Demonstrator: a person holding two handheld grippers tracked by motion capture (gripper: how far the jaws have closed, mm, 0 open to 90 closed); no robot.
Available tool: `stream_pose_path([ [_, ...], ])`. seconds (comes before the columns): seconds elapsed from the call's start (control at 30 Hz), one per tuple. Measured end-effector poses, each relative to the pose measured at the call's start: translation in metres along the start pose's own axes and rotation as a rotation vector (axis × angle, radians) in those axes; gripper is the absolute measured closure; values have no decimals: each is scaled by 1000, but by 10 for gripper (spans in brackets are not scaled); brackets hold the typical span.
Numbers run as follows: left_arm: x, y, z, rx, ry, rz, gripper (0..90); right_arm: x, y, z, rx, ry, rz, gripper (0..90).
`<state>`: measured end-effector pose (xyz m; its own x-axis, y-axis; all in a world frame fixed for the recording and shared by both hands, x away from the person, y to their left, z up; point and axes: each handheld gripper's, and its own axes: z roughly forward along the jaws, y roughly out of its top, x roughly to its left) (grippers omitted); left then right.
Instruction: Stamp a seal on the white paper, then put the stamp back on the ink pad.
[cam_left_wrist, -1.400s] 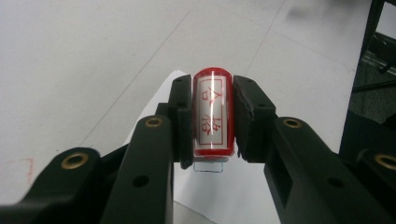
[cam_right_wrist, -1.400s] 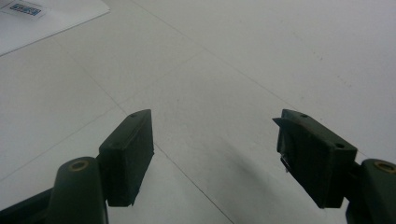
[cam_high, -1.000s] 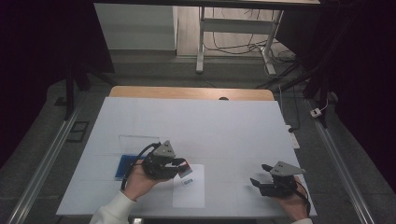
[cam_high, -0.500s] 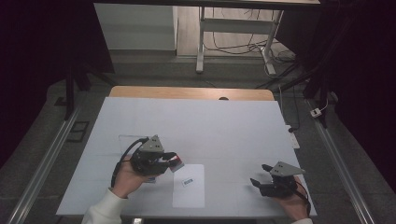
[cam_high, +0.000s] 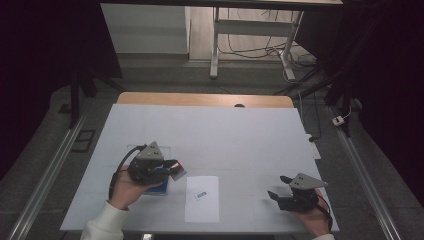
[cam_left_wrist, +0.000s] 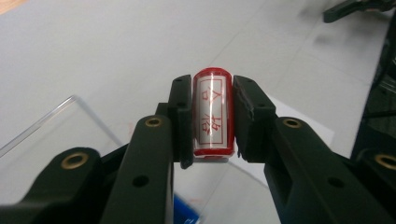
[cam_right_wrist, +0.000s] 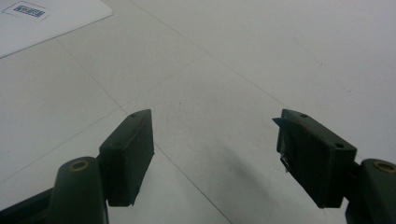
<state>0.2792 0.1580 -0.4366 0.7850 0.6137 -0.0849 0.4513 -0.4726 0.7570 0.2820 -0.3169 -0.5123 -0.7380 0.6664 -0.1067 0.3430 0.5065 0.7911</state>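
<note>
Left gripper (cam_left_wrist: 212, 116) is pinching the red stamp (cam_left_wrist: 213, 113); right gripper (cam_right_wrist: 215, 154) spread, idling. Keep it level heading toward the paper (cam_high: 202, 199) near the table's front edge.

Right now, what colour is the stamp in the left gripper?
Red, with a white label bearing red characters; the stamp shows best in the left gripper view.

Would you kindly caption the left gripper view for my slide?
Left gripper clamps a red cylindrical stamp above a clear plastic case on the white table.
</note>
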Motion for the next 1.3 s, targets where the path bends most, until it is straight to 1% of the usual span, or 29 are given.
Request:
stream_pose_path([
  [0.13, 11, -7, -6, 14, 38, -26, 702, 1, 0, 0, 6, 3, -5, 269],
  [0.23, 19, -13, -9, 25, 58, -44, 702, 1, 0, 1, 2, 1, -6, 269],
  [0.47, 32, -24, -11, 74, 105, -74, 702, 0, 0, 1, 8, 5, -4, 269],
  [0.57, 37, -28, -11, 107, 126, -80, 702, 0, 0, 1, 4, 5, -8, 269],
  [0.83, 45, -38, -7, 168, 146, -97, 701, 1, 0, 2, 14, 9, -8, 269],
  [0.93, 47, -43, -5, 206, 155, -97, 701, 1, 0, 3, 12, 7, -8, 269],
  [1.03, 49, -47, -2, 233, 165, -109, 700, 1, 0, 3, 11, 8, -6, 269],
  [1.13, 50, -49, 0, 243, 166, -116, 700, 1, 0, 4, 12, 13, -7, 269],
  [1.17, 50, -50, 1, 242, 166, -119, 700, 1, 0, 4, 15, 8, -6, 269],
  [1.27, 48, -51, 4, 270, 170, -108, 699, 0, -1, 4, 4, 19, 4, 269],
  [1.3, 48, -52, 5, 268, 174, -108, 697, -1, -1, 4, 2, 18, 6, 269],
])
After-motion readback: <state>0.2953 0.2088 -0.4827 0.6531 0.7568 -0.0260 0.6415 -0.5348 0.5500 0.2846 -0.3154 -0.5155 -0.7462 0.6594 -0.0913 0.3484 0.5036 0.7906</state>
